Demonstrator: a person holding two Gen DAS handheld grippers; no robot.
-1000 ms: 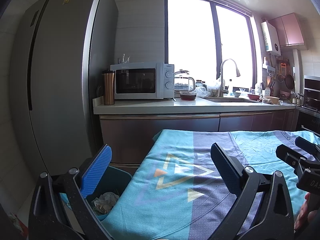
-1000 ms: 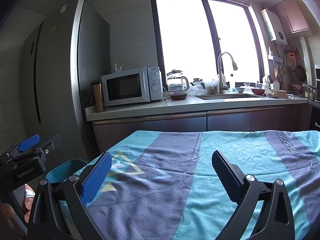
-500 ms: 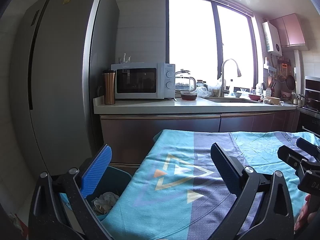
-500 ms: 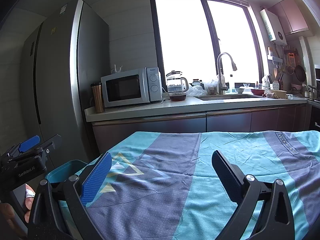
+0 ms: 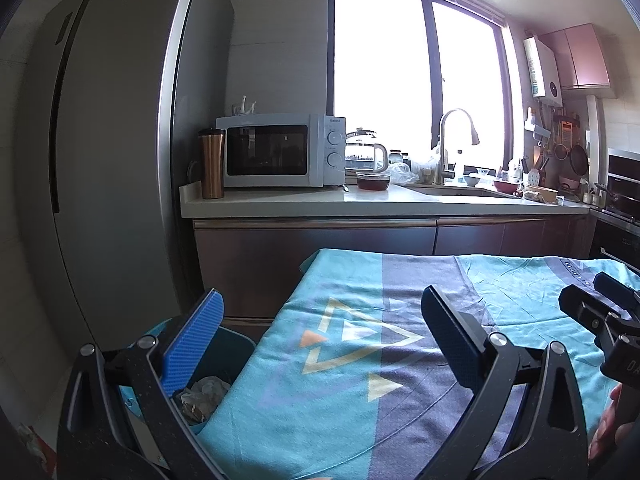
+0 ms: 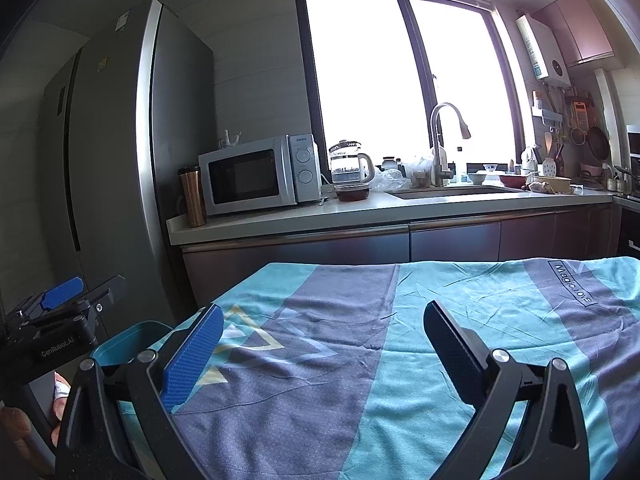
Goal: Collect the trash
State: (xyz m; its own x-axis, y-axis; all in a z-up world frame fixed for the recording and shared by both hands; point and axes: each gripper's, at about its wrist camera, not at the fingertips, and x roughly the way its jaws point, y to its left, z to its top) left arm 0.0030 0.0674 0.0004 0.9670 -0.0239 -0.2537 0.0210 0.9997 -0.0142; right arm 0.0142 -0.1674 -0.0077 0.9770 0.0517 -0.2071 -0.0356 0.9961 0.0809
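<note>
Two hand-held grippers: left hand-held gripper point(image 5: 320, 336) and right hand-held gripper point(image 6: 322, 344) both spread wide, empty.
Bin point(image 5: 236, 344): beside cloth-covered counter point(image 5: 360, 380), holding crumpled trash point(image 5: 202, 394).

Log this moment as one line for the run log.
left claw open | right claw open | crumpled paper in teal bin | tablecloth bare

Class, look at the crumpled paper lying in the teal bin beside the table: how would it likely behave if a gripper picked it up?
The crumpled paper looks creased and thin, so probably very light and easily squashed. Its loose folds would likely give under the pads rather than slip. It sits low in the teal bin, so the walls may hinder the grasp.
</note>
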